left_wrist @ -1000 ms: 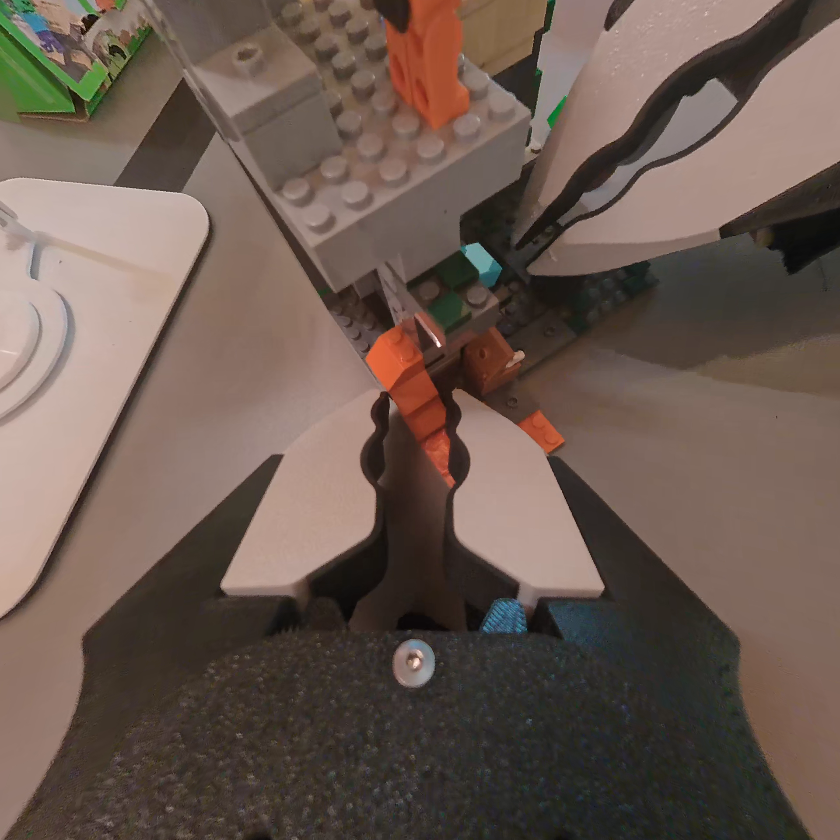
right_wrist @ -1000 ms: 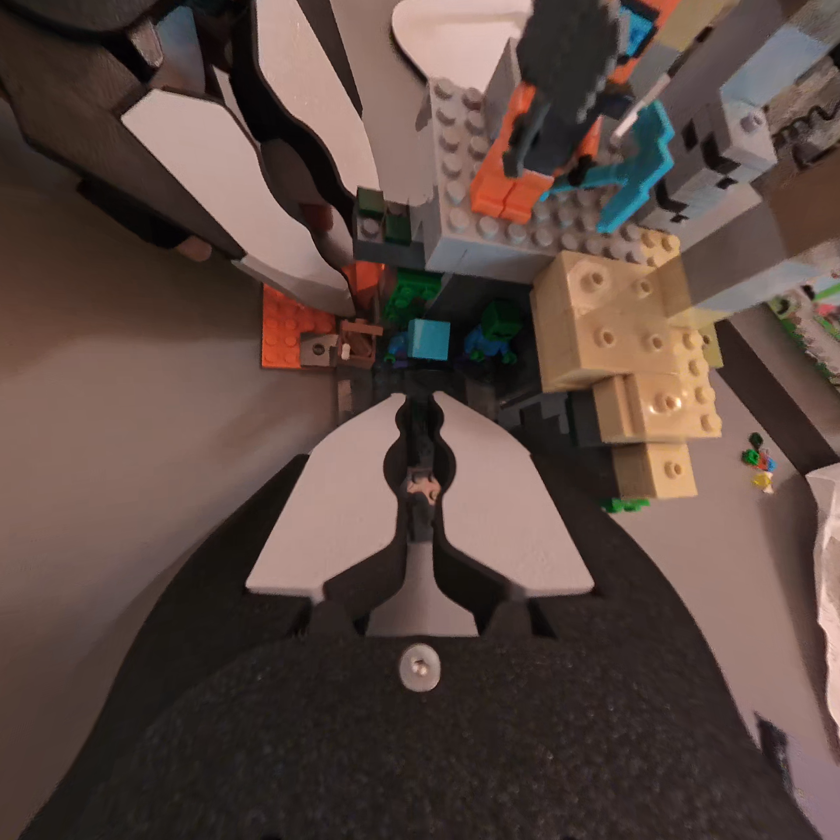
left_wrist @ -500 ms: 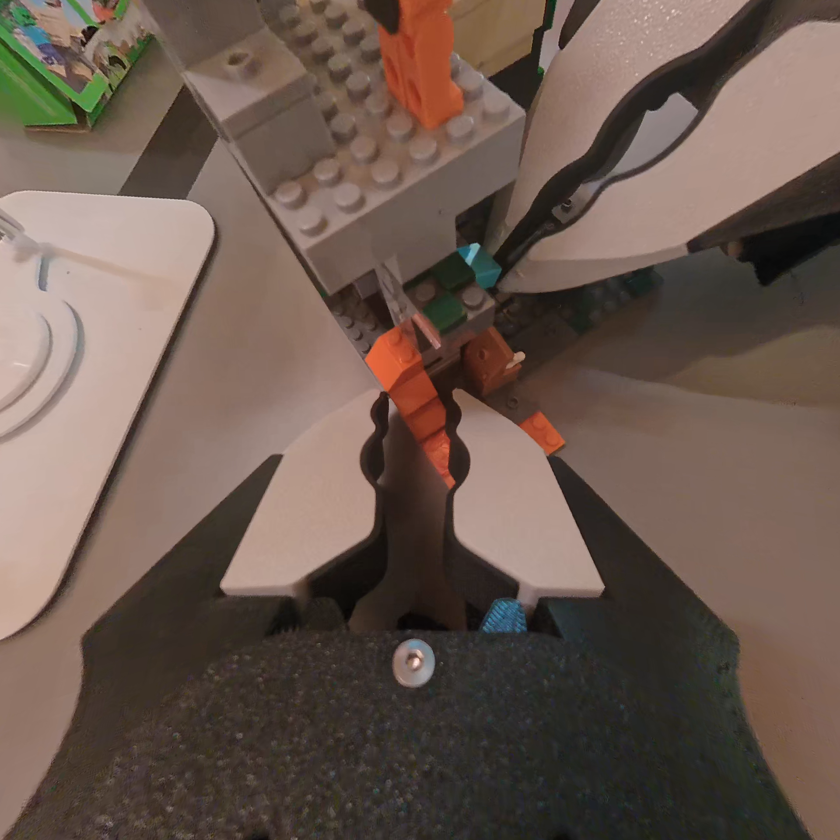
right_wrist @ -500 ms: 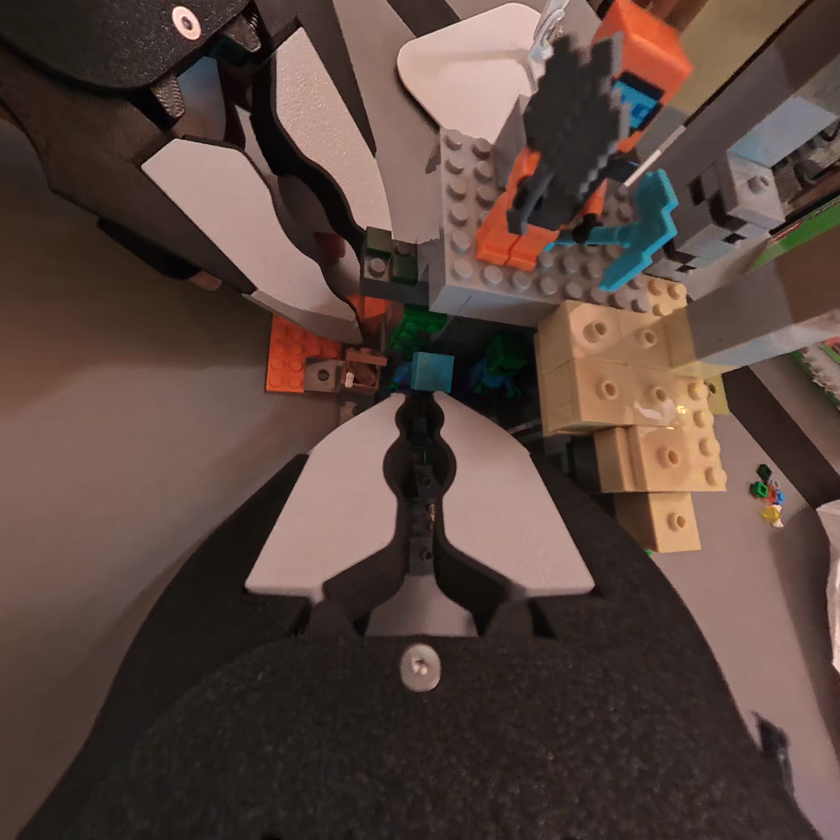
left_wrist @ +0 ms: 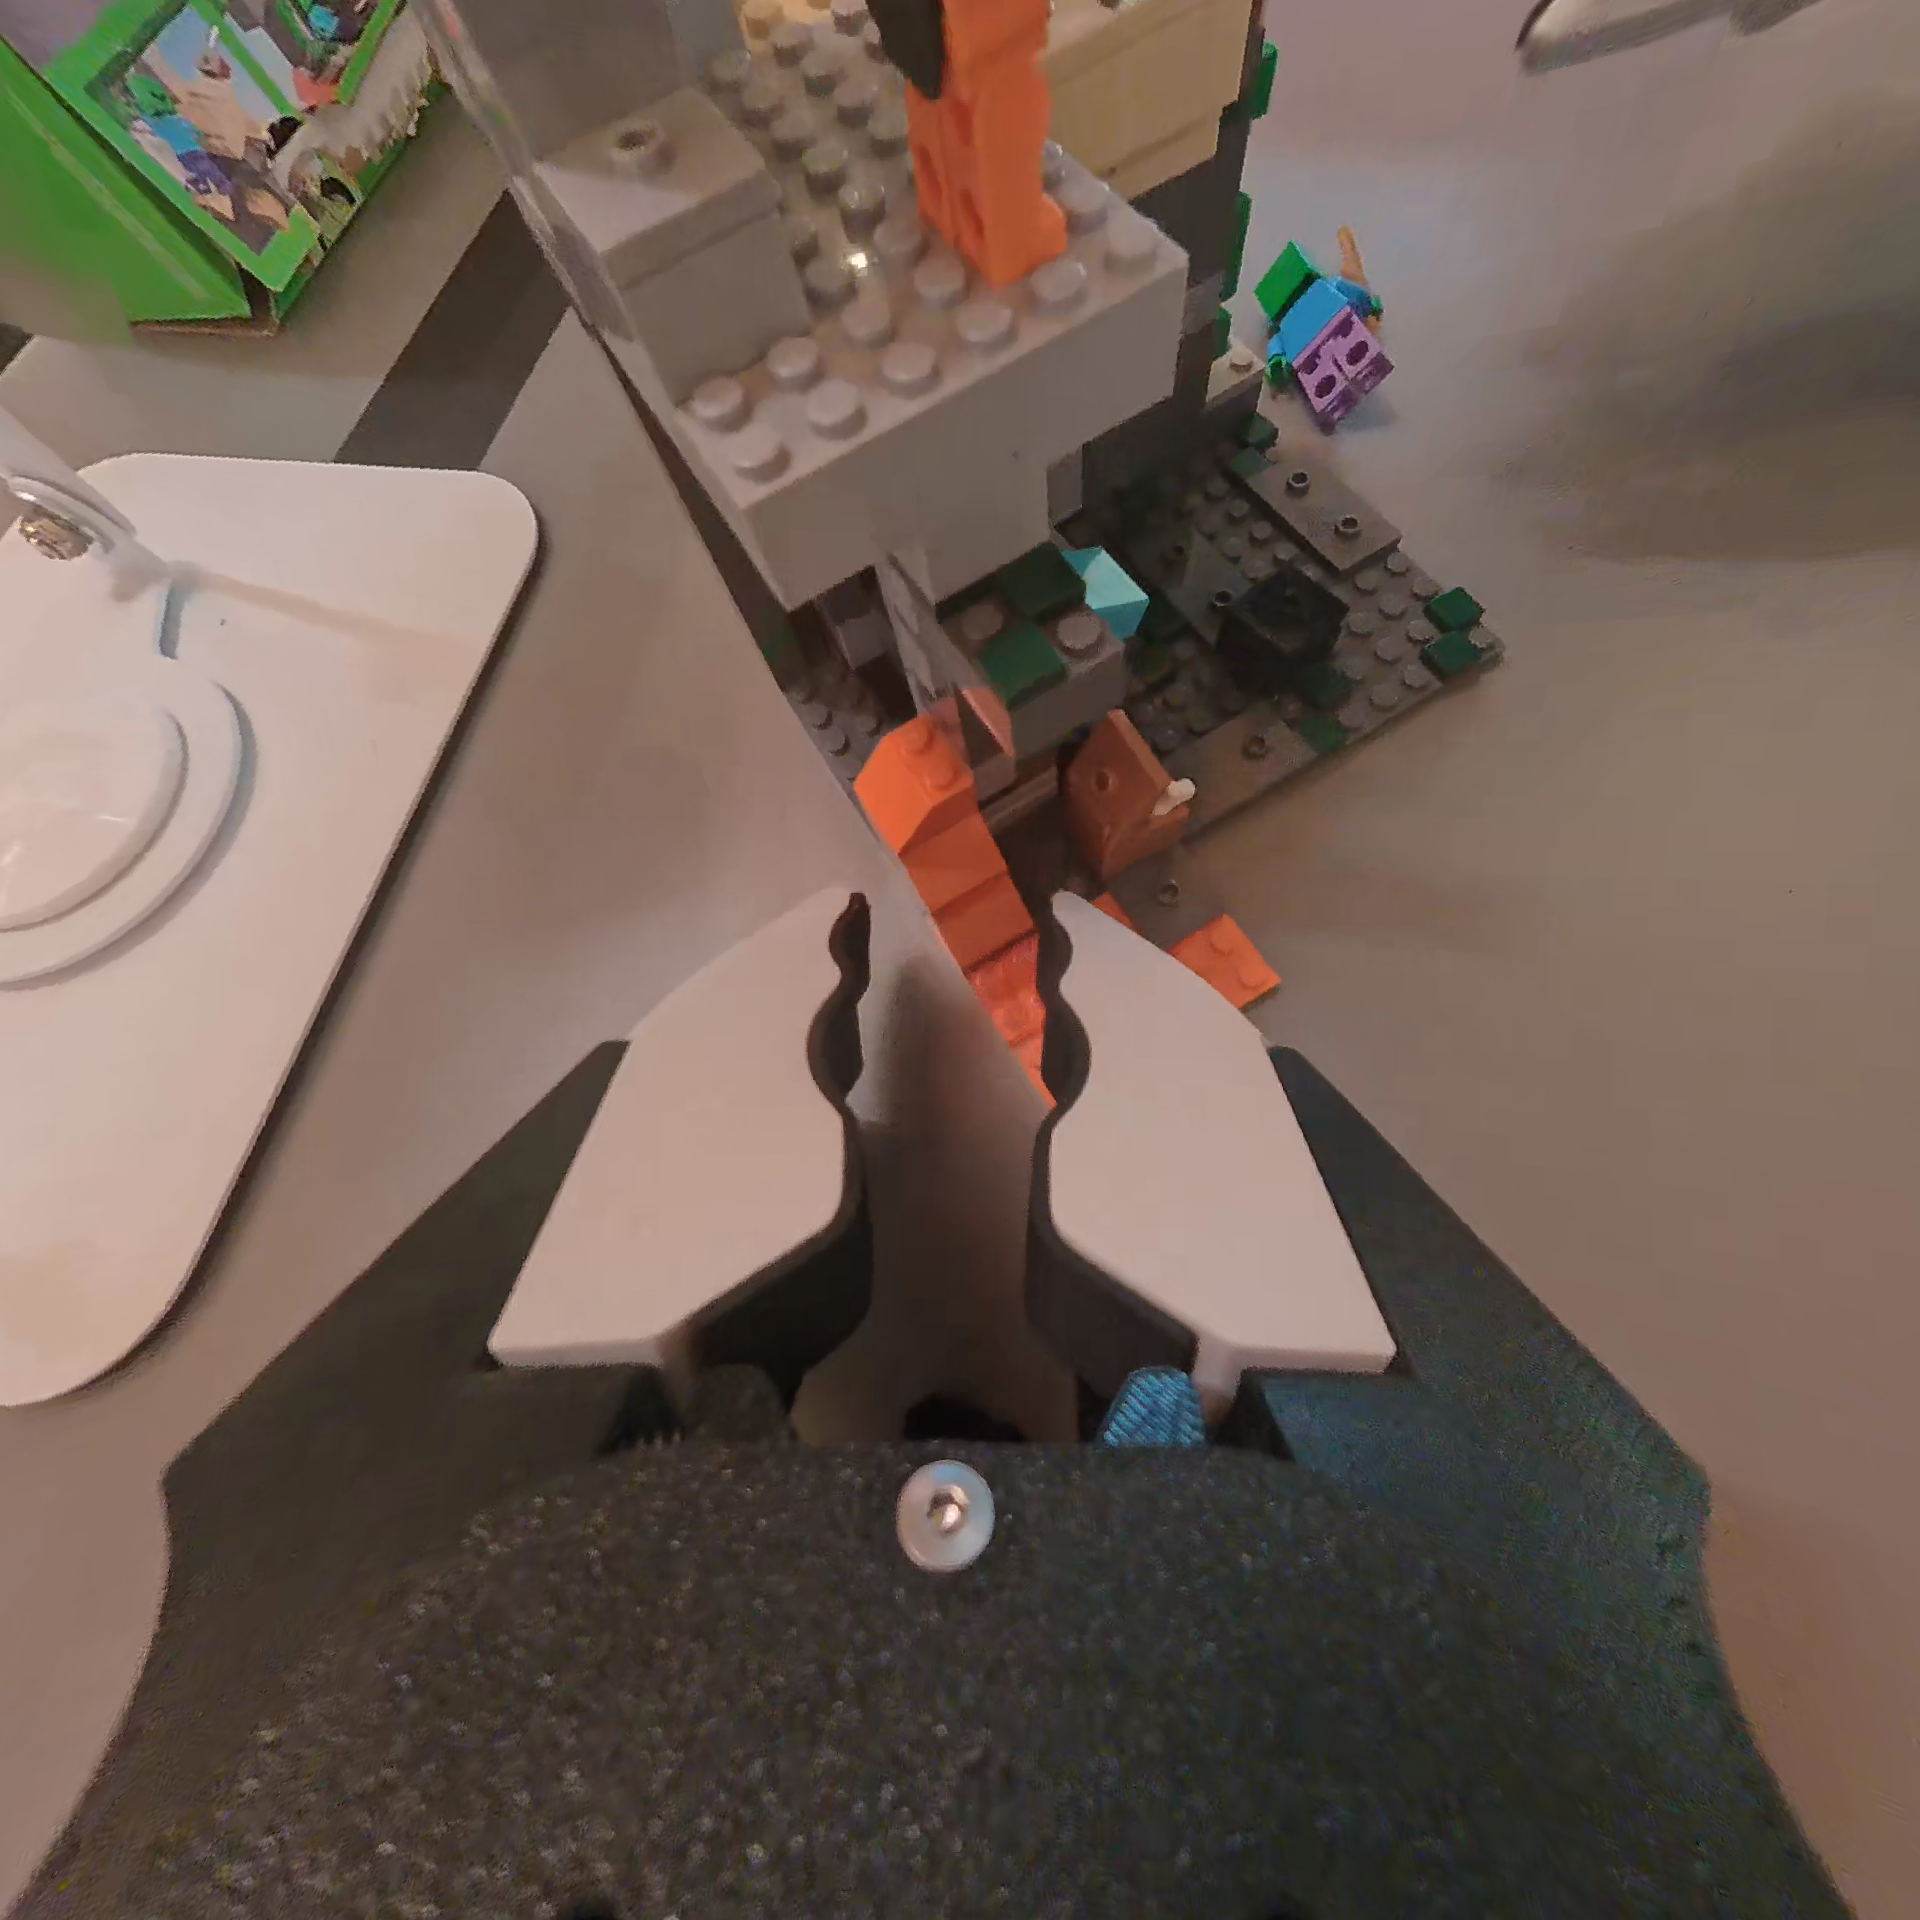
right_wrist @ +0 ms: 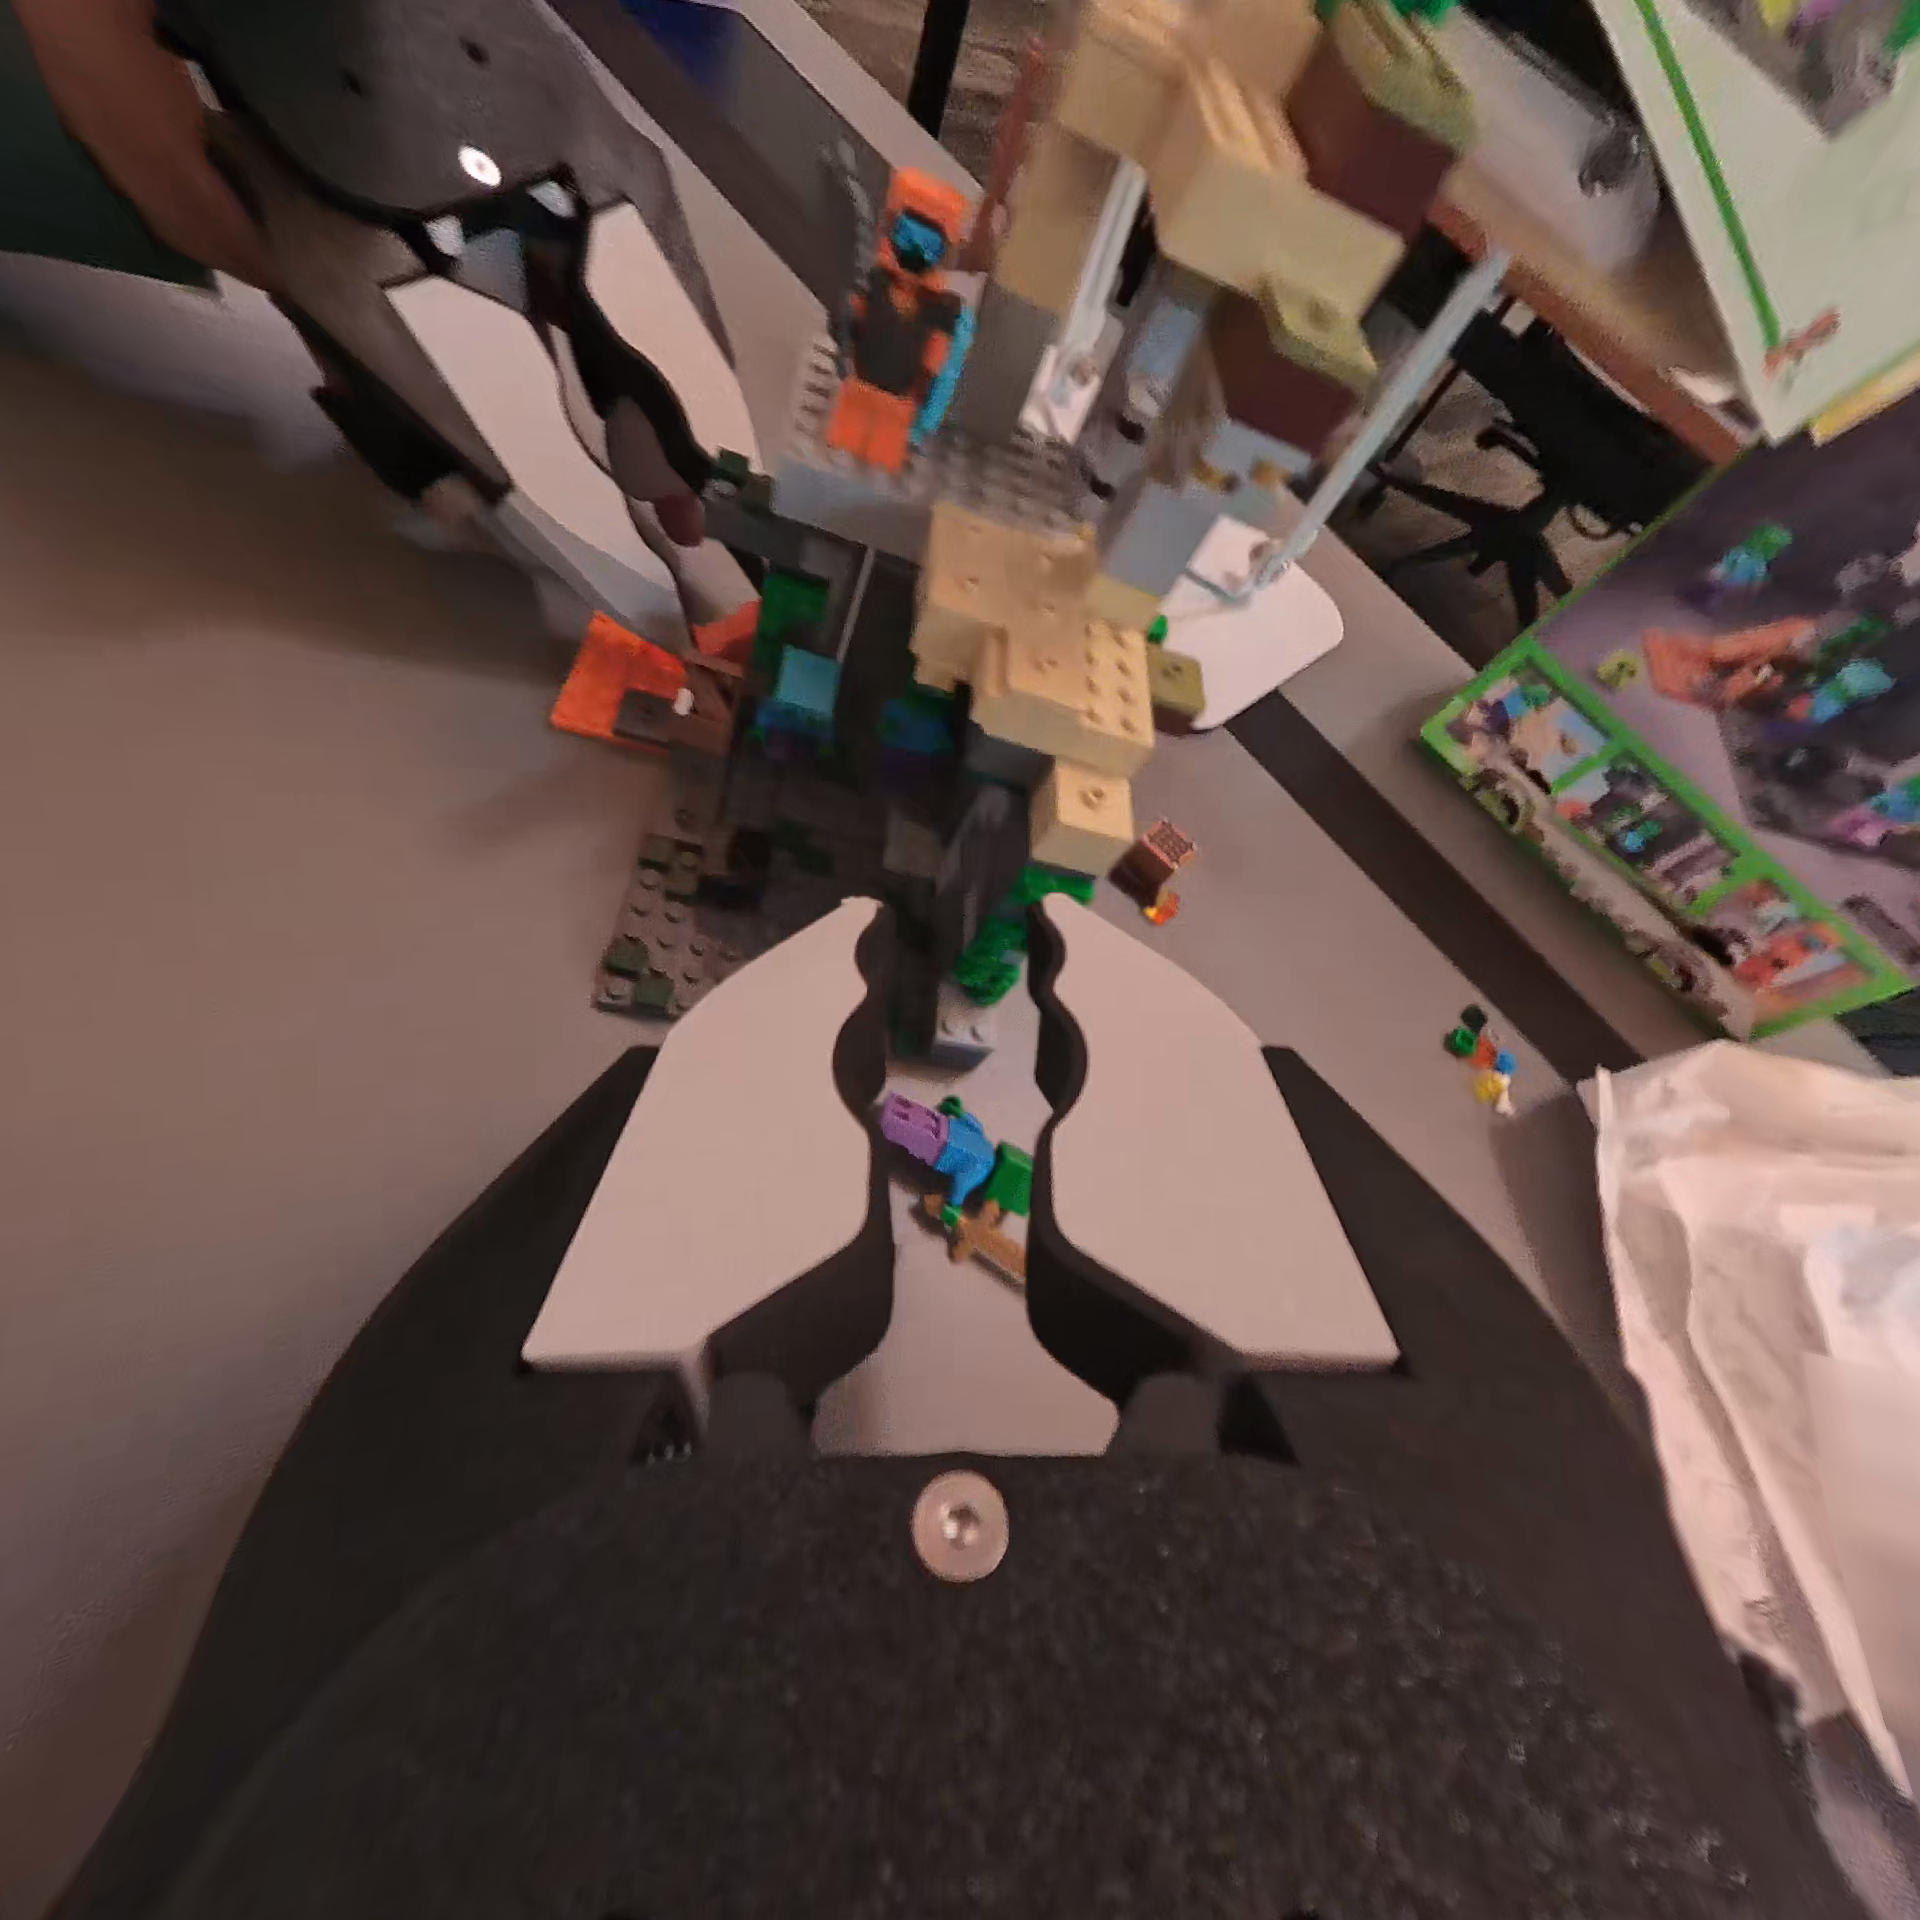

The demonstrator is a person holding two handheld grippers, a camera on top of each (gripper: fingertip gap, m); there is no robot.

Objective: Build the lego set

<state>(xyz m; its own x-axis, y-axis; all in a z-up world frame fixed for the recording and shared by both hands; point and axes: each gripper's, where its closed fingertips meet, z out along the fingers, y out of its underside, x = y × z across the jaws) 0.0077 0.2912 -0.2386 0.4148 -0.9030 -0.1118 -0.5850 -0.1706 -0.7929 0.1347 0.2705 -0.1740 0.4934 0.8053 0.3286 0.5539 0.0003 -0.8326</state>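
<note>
The lego model has a grey studded platform (left_wrist: 935,343) with an orange figure (right_wrist: 894,322) on it. Tan blocks (right_wrist: 1039,665) sit beside it, over a dark baseplate (left_wrist: 1299,582). My left gripper (left_wrist: 956,914) is low at the model's near corner, shut on the orange brick stack (left_wrist: 945,831). It also shows in the right wrist view (right_wrist: 686,540). My right gripper (right_wrist: 956,914) is open and empty, held back from the model in a blurred view. A small green, blue and purple figure (right_wrist: 956,1153) lies on the table under it and also shows in the left wrist view (left_wrist: 1325,343).
A white stand base (left_wrist: 208,779) lies left of the model. Green set boxes stand at the back left (left_wrist: 177,177) and on the right (right_wrist: 1714,779). White bags (right_wrist: 1766,1299) lie at the right. Small loose pieces (right_wrist: 1486,1060) and a brown piece (right_wrist: 1153,862) lie on the grey table. One gripper's finger ends stand about 15 cm off the other's. Between my left fingertips and the grey studded platform (left_wrist: 935,343) there is roughly 8 cm.
My right gripper has pulled up and back from the model and opened; the dark piece between its fingers is gone. My left gripper has kept its place and grip.
</note>
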